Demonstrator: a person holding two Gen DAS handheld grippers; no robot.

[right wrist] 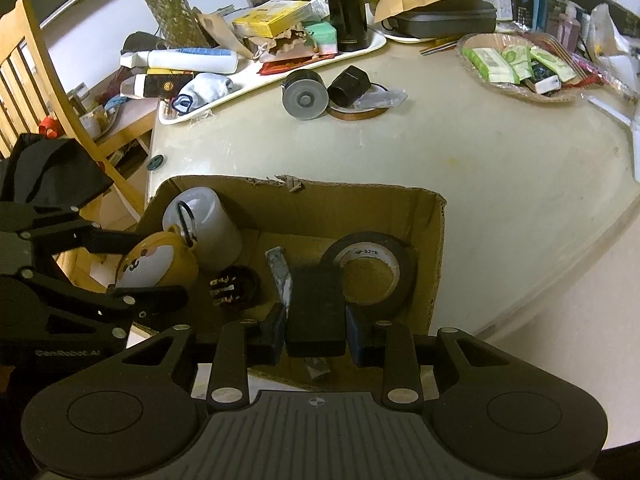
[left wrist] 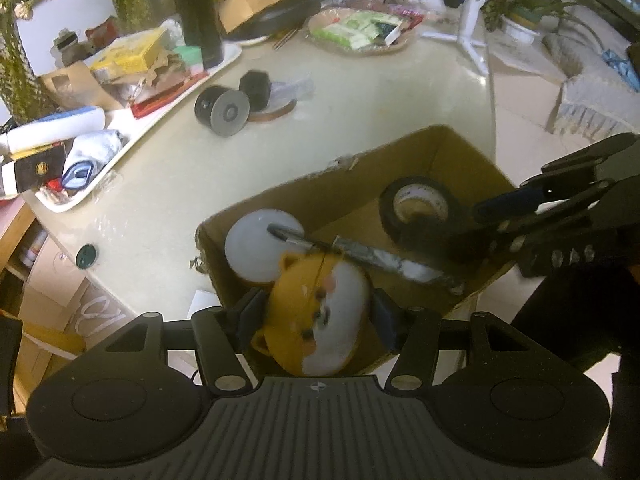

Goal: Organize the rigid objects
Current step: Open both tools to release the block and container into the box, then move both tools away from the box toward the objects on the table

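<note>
Left tool (left wrist: 316, 316) clenches a yellow dog-face case (left wrist: 320, 316) over the cardboard box (right wrist: 360, 200); right tool (right wrist: 316, 330), released, straddles a black block (right wrist: 316, 312).

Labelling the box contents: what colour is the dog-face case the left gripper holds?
Yellow-orange with a white face, the dog-face case in the left gripper; left wrist view shows it best.

- The cardboard box (right wrist: 428, 248) sits at the worktop's (right wrist: 460, 152) near edge.
- In the box: cylinder (right wrist: 208, 220) at ten o'clock, tape roll (right wrist: 372, 276) at three o'clock, black block (right wrist: 316, 312) at six o'clock.
- A tray (right wrist: 372, 46) lies at eleven o'clock, behind the box.
</note>
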